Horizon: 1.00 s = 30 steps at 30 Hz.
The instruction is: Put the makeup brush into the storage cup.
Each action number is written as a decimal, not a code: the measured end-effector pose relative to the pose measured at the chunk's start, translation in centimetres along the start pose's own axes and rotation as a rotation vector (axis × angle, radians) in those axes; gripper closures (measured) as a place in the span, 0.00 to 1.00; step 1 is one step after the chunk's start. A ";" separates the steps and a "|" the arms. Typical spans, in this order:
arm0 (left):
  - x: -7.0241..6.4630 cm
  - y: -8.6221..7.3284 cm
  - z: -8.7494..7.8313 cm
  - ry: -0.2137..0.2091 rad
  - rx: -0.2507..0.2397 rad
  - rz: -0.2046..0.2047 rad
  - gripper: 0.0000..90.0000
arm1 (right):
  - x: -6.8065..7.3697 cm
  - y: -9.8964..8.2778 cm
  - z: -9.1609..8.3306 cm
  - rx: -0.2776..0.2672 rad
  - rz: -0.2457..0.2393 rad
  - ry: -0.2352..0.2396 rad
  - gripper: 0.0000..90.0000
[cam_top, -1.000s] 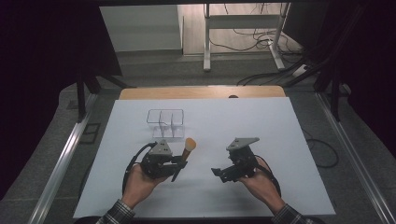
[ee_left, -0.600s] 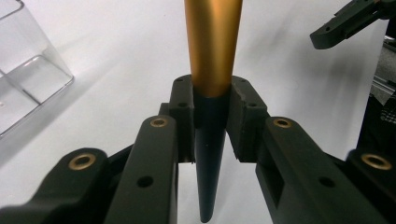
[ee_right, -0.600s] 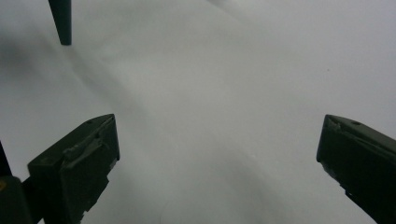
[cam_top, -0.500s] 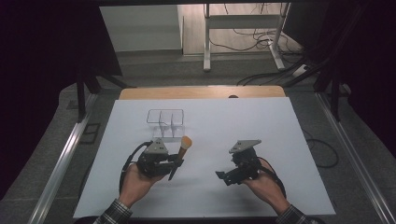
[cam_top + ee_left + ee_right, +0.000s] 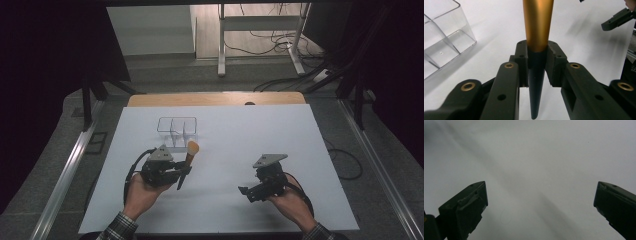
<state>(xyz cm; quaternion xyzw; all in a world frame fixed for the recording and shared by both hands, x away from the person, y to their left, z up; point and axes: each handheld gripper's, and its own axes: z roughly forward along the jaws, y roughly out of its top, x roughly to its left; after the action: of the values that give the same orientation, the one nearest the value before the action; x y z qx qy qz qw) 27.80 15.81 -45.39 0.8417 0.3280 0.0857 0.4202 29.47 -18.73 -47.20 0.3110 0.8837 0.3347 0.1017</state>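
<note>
Brush (image 5: 537,37) handle is sitting clamped between the matte black pads of the left gripper (image 5: 537,62), which is squeezing it where a glossy dark tapered tail is meeting a smooth copper-gold metallic sleeve. From the high view, the brush (image 5: 187,162) is slanting above the white tabletop (image 5: 250,130), its soft orange-tan bristle head pointing toward the far side. The right gripper (image 5: 249,192) is resting low over the table near the person's right hand (image 5: 292,205), its blocky black jaws standing wide apart with nothing between them. Farther off, just beyond the bristles, a clear hard-plastic organizer (image 5: 177,131) with thin partition walls is standing on the table.
</note>
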 end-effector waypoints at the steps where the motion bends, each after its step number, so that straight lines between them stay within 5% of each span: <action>1: 0.1 0.0 -0.1 0.000 -0.001 0.000 0.82 | 0.0 0.0 0.0 0.000 0.000 0.000 0.00; 30: 1.9 0.4 -1.0 0.012 -0.053 -0.042 0.82 | -0.9 -2.1 -1.8 0.016 0.031 -0.034 0.00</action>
<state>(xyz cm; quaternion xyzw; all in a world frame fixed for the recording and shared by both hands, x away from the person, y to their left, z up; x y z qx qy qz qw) 29.00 17.45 -44.65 0.8227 0.3459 0.0905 0.4419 28.48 -21.47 -47.18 0.3314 0.8794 0.3239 0.1091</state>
